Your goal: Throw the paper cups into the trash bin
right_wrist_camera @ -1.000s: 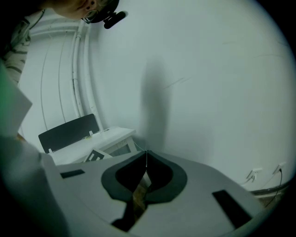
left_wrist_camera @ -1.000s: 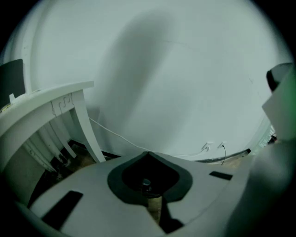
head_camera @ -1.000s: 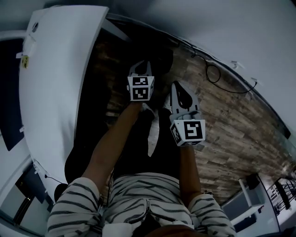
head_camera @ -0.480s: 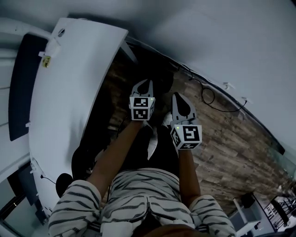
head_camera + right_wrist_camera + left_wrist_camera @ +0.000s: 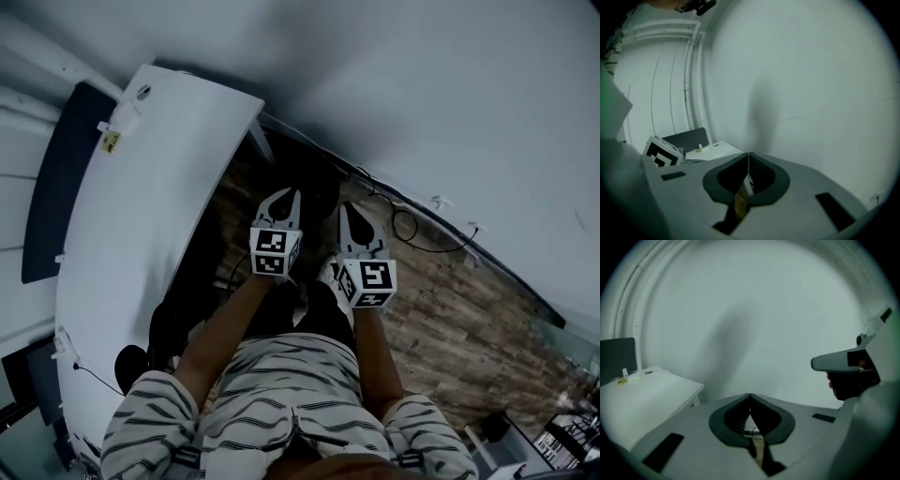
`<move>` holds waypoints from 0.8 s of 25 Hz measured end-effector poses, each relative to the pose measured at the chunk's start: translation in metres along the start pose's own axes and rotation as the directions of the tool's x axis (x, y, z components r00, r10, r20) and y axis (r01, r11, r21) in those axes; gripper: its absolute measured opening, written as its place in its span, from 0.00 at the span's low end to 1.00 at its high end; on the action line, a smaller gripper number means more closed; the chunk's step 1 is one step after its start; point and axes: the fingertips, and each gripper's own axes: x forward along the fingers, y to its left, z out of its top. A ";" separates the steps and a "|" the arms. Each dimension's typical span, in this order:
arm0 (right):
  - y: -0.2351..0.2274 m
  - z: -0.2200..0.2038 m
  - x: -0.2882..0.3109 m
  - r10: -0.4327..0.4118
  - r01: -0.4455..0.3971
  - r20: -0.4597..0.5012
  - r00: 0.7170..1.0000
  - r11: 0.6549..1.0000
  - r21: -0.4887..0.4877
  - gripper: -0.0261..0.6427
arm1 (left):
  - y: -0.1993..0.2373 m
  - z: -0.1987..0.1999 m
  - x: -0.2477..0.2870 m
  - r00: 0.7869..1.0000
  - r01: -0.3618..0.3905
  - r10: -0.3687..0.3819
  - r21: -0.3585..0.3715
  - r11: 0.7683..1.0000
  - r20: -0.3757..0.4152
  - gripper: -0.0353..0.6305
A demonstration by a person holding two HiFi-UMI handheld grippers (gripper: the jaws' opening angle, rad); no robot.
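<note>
Fingers (image 5: 730, 417) together on left gripper (image 5: 750, 396) (nothing held), right gripper (image 5: 748, 154) likewise

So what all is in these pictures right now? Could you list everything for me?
white rectangular table: one, white, left of the person
dark flat panel: one, blue-black, along the table's left side
small yellow tag: one, yellow, near the table's far end
thin black cable: one, black, looped on the floor by the wall
wood-plank floor: one, brown, under and right of the person
plain wall: one, white, ahead
striped shirt: one, white with dark stripes, bottom of the head view
left gripper: one, grey, jaws shut, empty
right gripper: one, grey, jaws shut, empty
</note>
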 end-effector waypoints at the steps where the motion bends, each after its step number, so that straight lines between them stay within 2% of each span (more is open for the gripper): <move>1: 0.002 0.005 -0.001 0.005 -0.005 0.009 1.000 1.000 -0.003 0.05 | -0.001 0.008 -0.006 1.000 0.004 -0.004 0.011 1.000 0.017 0.09; 6: 0.014 0.021 -0.009 0.016 -0.015 0.036 0.999 1.000 -0.013 0.05 | -0.013 0.033 -0.037 0.997 0.017 -0.016 -0.004 1.000 0.073 0.09; 14: 0.027 0.048 -0.012 0.031 -0.028 0.067 0.997 0.998 -0.049 0.05 | -0.025 0.061 -0.062 0.991 0.037 -0.041 0.031 0.999 0.130 0.09; 20: 0.032 0.064 -0.021 0.044 -0.036 0.085 0.995 0.995 -0.088 0.05 | -0.027 0.086 -0.082 0.981 0.034 -0.037 0.023 0.999 0.192 0.09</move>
